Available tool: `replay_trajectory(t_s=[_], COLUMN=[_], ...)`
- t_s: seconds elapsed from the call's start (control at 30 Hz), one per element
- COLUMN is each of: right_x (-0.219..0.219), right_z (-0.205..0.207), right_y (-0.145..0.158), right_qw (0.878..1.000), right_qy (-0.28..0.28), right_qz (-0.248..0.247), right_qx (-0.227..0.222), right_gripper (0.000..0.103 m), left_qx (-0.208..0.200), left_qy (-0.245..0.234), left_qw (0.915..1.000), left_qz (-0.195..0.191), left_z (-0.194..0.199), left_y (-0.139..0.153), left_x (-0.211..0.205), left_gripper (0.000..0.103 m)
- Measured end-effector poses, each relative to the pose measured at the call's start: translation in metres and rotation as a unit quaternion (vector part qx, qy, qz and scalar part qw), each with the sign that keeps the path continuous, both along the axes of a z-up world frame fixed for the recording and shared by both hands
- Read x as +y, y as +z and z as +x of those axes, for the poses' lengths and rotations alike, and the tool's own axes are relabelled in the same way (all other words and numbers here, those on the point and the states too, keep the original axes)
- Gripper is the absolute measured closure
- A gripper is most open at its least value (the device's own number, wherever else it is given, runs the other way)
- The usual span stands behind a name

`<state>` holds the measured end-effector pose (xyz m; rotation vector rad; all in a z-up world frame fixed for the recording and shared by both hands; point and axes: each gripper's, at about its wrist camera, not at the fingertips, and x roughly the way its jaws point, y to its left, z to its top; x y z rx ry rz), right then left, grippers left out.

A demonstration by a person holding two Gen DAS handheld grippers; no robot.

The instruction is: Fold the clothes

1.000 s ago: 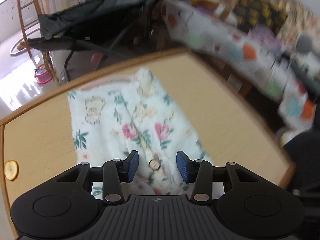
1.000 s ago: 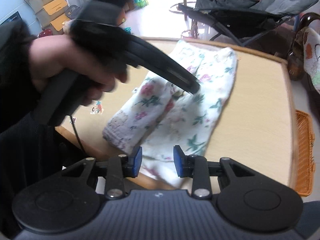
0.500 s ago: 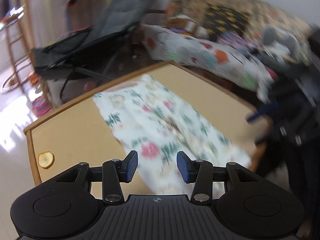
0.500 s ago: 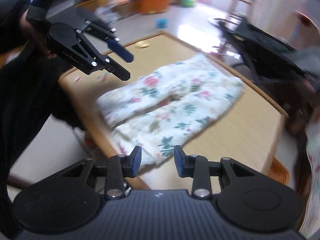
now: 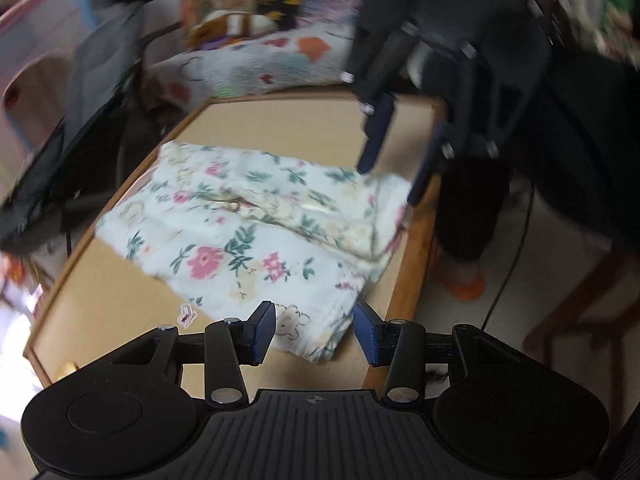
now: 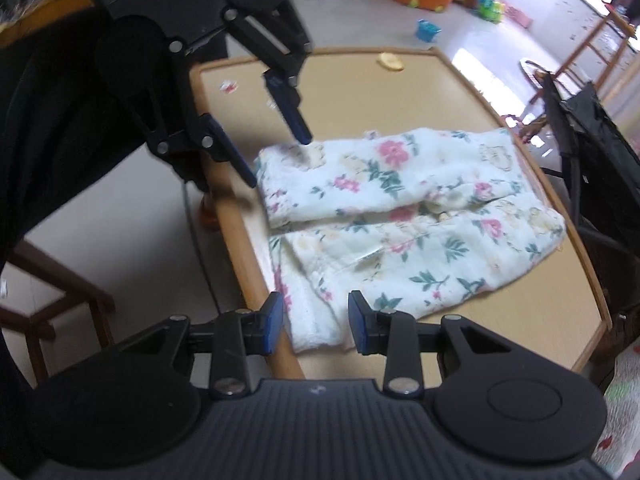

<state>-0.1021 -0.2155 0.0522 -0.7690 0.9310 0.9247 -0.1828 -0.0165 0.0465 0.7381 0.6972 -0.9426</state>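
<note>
While my left gripper [image 5: 315, 333] hangs with its blue pads partly apart over one end corner of the floral garment [image 5: 256, 236], pinching nothing, my right gripper [image 6: 316, 323] hovers likewise half-open and empty above the other corner of that end; each gripper shows in the other's camera, tilted down beside the cloth. The garment lies folded lengthwise on the wooden table [image 6: 532, 312], its near end at the table's edge.
</note>
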Motion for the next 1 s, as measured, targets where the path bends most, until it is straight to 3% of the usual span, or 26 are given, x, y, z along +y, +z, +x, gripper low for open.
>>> replay_trajectory(t_s=[0.13, 0.63, 0.87, 0.93, 1.0], right_x=[0.001, 0.001, 0.004, 0.005, 0.005], right_z=[0.002, 0.012, 0.016, 0.017, 0.018], right_y=[-0.004, -0.005, -0.013, -0.013, -0.011], right_qw=[1.000, 0.999, 0.999, 0.999, 0.999], right_qy=[0.011, 0.029, 0.037, 0.040, 0.042], right_qz=[-0.014, -0.004, -0.009, -0.011, -0.010], right_qx=[-0.001, 0.020, 0.030, 0.030, 0.030], right_gripper=[0.068, 0.064, 0.064, 0.064, 0.064], left_qx=[-0.021, -0.019, 0.003, 0.022, 0.033], left_qy=[-0.031, -0.082, -0.070, -0.067, -0.062], left_qw=[0.9986, 0.9962, 0.9975, 0.9975, 0.9975], left_qz=[0.038, 0.024, 0.010, 0.006, 0.008], left_z=[-0.005, 0.004, 0.016, 0.019, 0.022], left_y=[-0.009, -0.012, -0.012, -0.012, -0.013], left_x=[-0.005, -0.004, -0.007, -0.009, -0.011], left_gripper=[0.057, 0.057, 0.063, 0.079, 0.087])
